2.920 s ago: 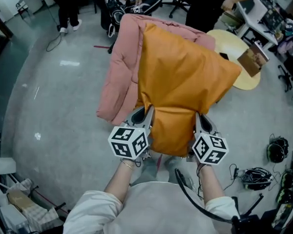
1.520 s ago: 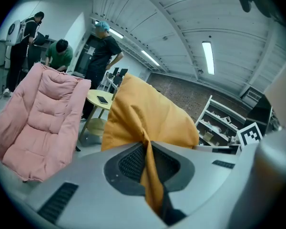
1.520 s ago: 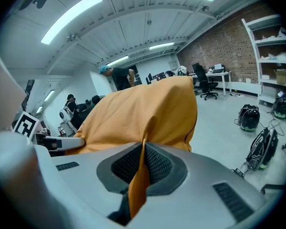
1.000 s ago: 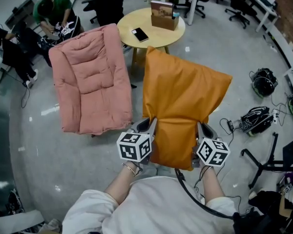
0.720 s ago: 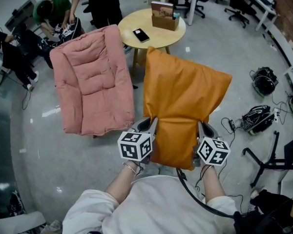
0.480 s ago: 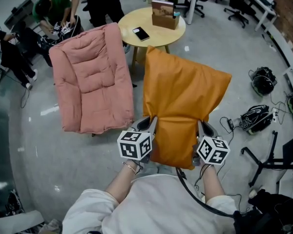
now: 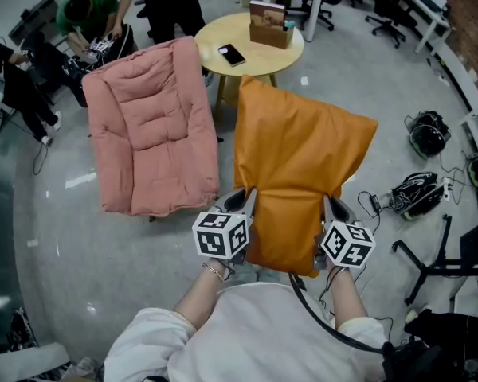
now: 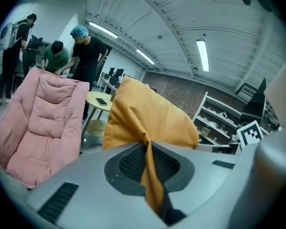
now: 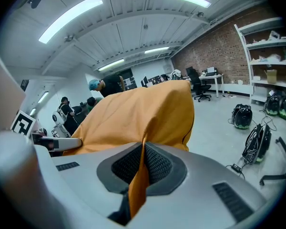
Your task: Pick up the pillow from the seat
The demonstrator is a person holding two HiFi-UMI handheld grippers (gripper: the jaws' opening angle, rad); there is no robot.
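Closest to us first: both grippers are clamped on the pillow. The left gripper [image 7: 242,203] has its jaws squeezed together with a fold of orange fabric pinched between the pads. The right gripper [image 7: 327,210] is doing exactly the same on its side. Both gripper views show the cloth running right through the closed jaws, so no doubt there.

The pillow [image 7: 299,150] is up in the air in front of us, held along its near edge with one gripper at each near corner. It stretches straight away from the grippers, long axis pointing forward toward the table. Neither hand is nearer than the other, as they sit side by side. So we reckon the next move needs both going together or the thing will twist.

It's clear of the seat [image 7: 151,126], the pink padded one, which sits off to our left with a gap between them. We'd call the pick-up basically done.

Further out there's the round table [image 7: 263,60] with a phone [image 7: 230,55] and a brown box [image 7: 268,24] on it. Way back on the left are some people [image 8: 88,51] gathered behind the seat.

Count: two grippers, one pillow, one seat, one table, one phone, one box, three people.
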